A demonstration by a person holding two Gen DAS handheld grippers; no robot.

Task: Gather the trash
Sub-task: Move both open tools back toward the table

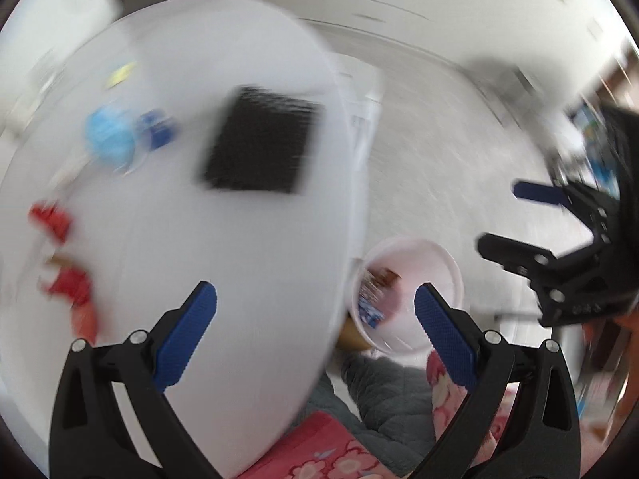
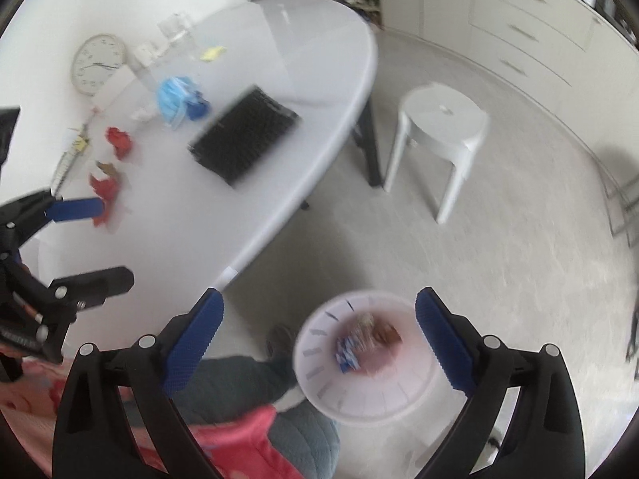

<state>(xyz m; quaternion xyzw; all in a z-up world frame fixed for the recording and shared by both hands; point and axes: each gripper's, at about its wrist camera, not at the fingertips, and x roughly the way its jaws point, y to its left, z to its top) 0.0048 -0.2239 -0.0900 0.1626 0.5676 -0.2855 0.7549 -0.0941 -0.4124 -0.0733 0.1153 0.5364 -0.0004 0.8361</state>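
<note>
A white trash bin (image 2: 359,383) stands on the floor beside the white table (image 2: 279,92) and holds several wrappers (image 2: 361,341). It also shows in the left wrist view (image 1: 415,275). Red crumpled trash (image 2: 119,141) (image 1: 56,219), a second red and brown piece (image 2: 104,187) (image 1: 70,287) and a blue face mask (image 2: 173,97) (image 1: 108,137) lie on the table. My right gripper (image 2: 317,337) is open and empty above the bin. My left gripper (image 1: 315,335) is open and empty over the table's near edge; it shows in the right view (image 2: 90,239).
A black ridged mat (image 2: 244,137) lies mid-table. A clock (image 2: 98,64), clear containers (image 2: 175,30) and a yellow scrap (image 2: 211,52) sit at the table's far side. A white stool (image 2: 439,127) stands on the floor right of the table. White drawers (image 2: 527,36) line the far wall.
</note>
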